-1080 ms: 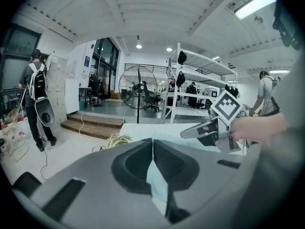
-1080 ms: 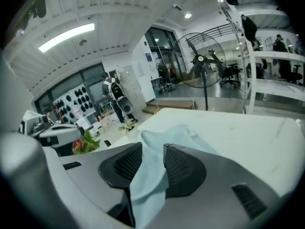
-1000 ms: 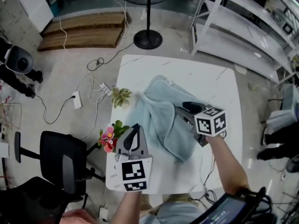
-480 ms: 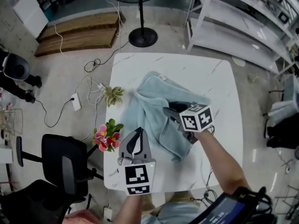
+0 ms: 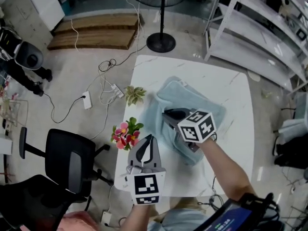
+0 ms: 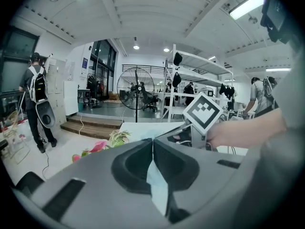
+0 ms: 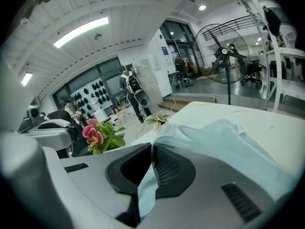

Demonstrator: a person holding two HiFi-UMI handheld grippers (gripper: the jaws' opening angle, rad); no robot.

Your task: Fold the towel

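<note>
1 towel, 2 pinches: L gripper shut, R gripper closing.

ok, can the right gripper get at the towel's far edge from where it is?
Probably, yes: nothing lies on the towel beyond the right gripper. But its jaws are closing on the cloth, so it would drag that along.

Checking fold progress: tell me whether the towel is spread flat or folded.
Rumpled, partly doubled over: the towel lies in uneven overlapping layers on the table.
</note>
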